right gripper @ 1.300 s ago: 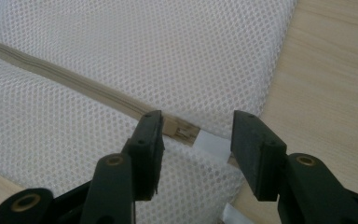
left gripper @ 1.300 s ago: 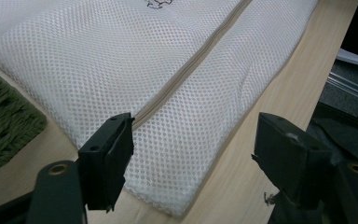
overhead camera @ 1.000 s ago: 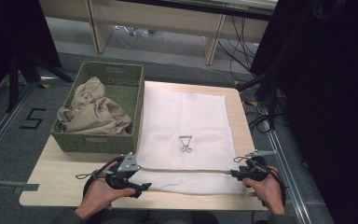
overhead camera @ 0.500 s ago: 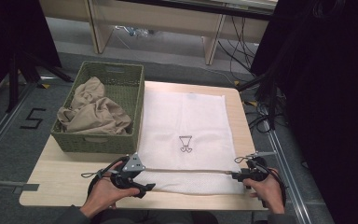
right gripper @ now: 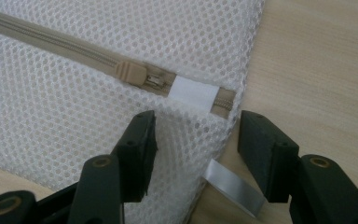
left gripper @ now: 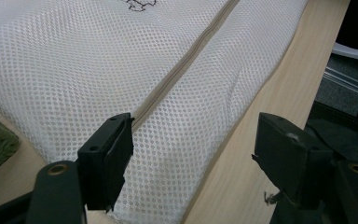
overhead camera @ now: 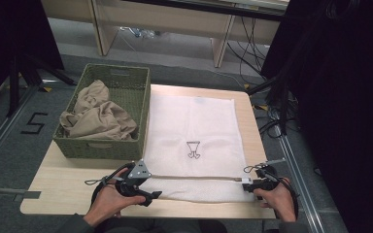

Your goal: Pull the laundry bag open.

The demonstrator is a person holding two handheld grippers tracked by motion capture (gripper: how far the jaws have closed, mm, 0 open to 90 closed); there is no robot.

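A white mesh laundry bag point(overhead camera: 194, 128) lies flat on the wooden table point(overhead camera: 63, 194), with a tan zipper point(overhead camera: 194, 177) running across near its front edge. My left gripper point(overhead camera: 143, 190) is at the bag's front left corner. In the left gripper view it point(left gripper: 193, 154) stands open over the mesh, the zipper point(left gripper: 186, 60) leading away from its left jaw. My right gripper point(overhead camera: 249, 183) is at the front right corner. In the right gripper view it point(right gripper: 196, 135) is open astride that corner, just short of the tan zipper pull point(right gripper: 130, 72) and a white tab point(right gripper: 192, 93).
A green woven basket point(overhead camera: 121, 80) holding crumpled beige cloth point(overhead camera: 97, 119) stands on the table's left, touching the bag's left edge. A small grey label point(right gripper: 233, 186) sticks out from under the bag's corner. The table's front edge lies just behind both hands.
My left gripper has slid a little to the right, onto the bag's front left corner. The right gripper has barely shifted, and the bag lies as before.
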